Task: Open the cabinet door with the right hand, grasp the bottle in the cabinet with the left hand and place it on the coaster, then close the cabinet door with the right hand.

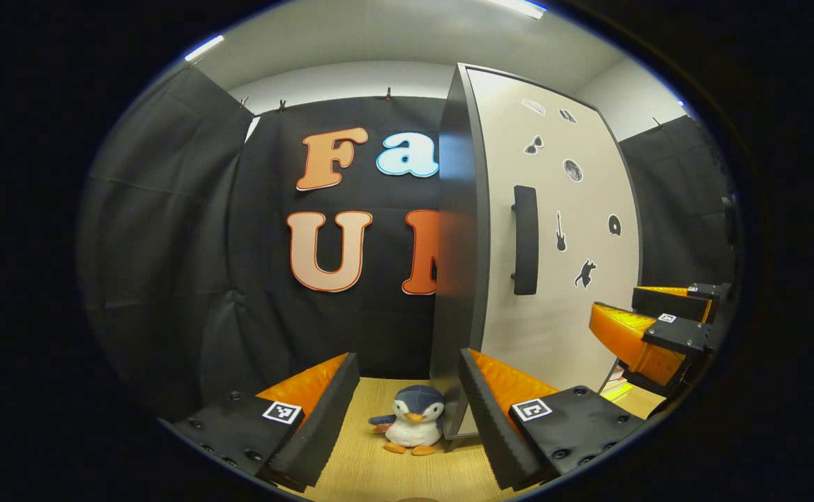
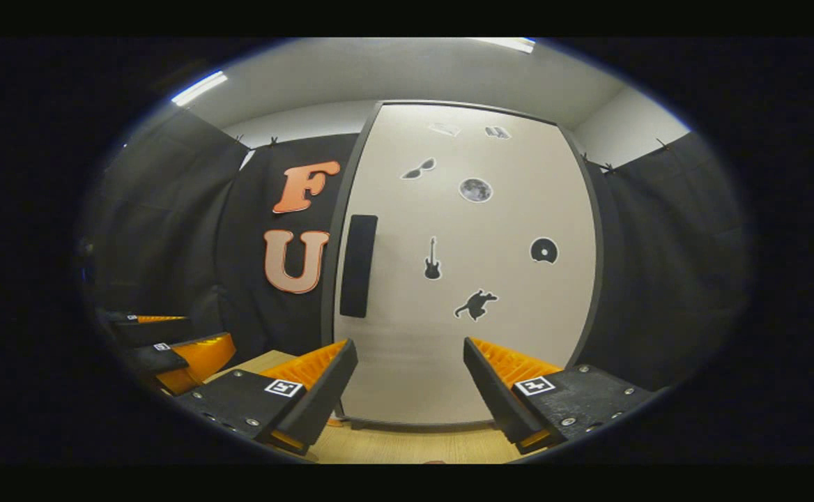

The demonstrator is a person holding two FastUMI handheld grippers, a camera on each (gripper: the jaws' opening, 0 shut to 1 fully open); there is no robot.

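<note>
A tall white cabinet (image 2: 477, 335) with a dark frame stands on the wooden table, its door shut, so its inside is hidden. The door carries several small black stickers and a dark vertical handle (image 2: 358, 265) near its left edge. My right gripper (image 2: 410, 390) faces the door a short way off, open and holding nothing. My left gripper (image 1: 407, 411) is open too, aimed at the cabinet's left front corner (image 1: 459, 279). The handle (image 1: 525, 240) lies to the right of that corner. The right gripper (image 1: 658, 321) shows at the far right of the left gripper view, and the left gripper (image 2: 163, 348) at the far left of the right gripper view.
A small plush penguin (image 1: 412, 422) stands on the wooden table (image 1: 372, 467) just left of the cabinet's base, between my left fingers in that view. Black cloth walls close the booth behind and on both sides.
</note>
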